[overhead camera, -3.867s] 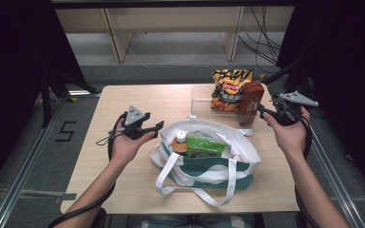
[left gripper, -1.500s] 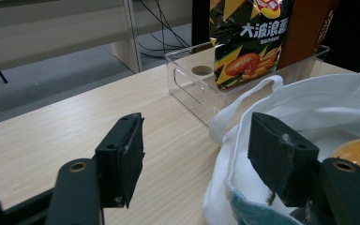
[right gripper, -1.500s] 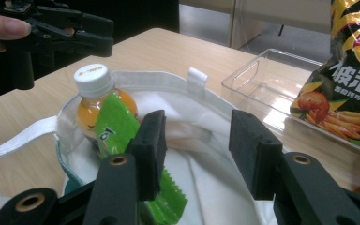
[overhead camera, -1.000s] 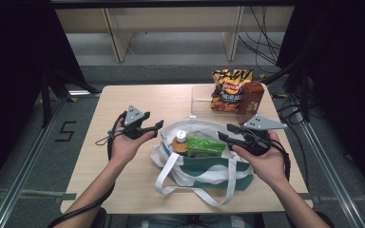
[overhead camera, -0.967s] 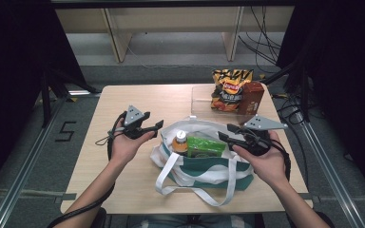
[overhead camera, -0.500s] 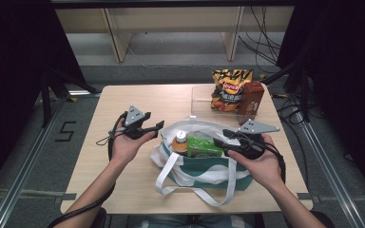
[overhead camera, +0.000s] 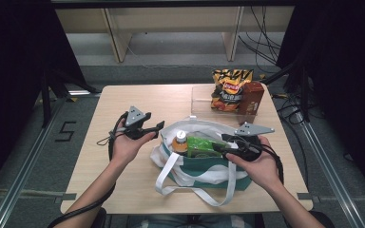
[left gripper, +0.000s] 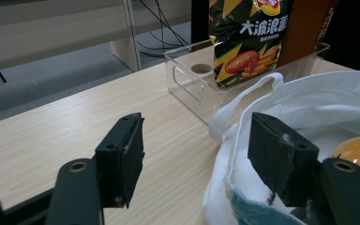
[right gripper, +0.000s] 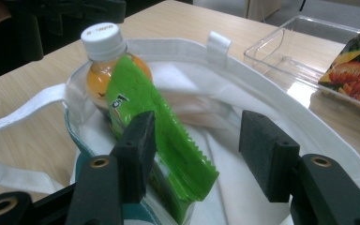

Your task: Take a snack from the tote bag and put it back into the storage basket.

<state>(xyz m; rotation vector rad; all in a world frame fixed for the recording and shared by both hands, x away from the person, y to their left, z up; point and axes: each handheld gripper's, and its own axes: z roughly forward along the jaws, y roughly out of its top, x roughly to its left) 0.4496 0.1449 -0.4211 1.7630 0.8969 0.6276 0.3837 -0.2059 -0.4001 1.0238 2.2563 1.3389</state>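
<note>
A white cloth tote bag with a teal lower panel (overhead camera: 204, 166) stands open near the front middle of the light wooden worktop (overhead camera: 138, 175), its white straps trailing toward the front edge. Inside it, at the left, an orange drink bottle with a white screw cap (overhead camera: 181, 142) stands upright; a flat bright-green foil snack packet (overhead camera: 204, 146) lies tilted against it, touching the bottle's side in the right gripper view. The right gripper (overhead camera: 227, 148) is held level over the bag's right rim, pointing left toward the packet. Its jaws have just been opening and stand wide; the packet's crimped end (right gripper: 187, 164) lies between them, close beside the left pad, and I cannot tell whether that pad touches it (the other pad is plainly clear). The left gripper (overhead camera: 158, 126) is held level just beside the bag's left rim, jaws wide with nothing between them; in its own view one pad stands in front of the white rim (left gripper: 243, 140). At the far right of the worktop, a clear plastic open-topped bin (overhead camera: 200, 98) holds an upright black-and-yellow crisp bag (overhead camera: 229, 89) and a brown carton (overhead camera: 251, 97), touching side by side, well apart from the tote.
</note>
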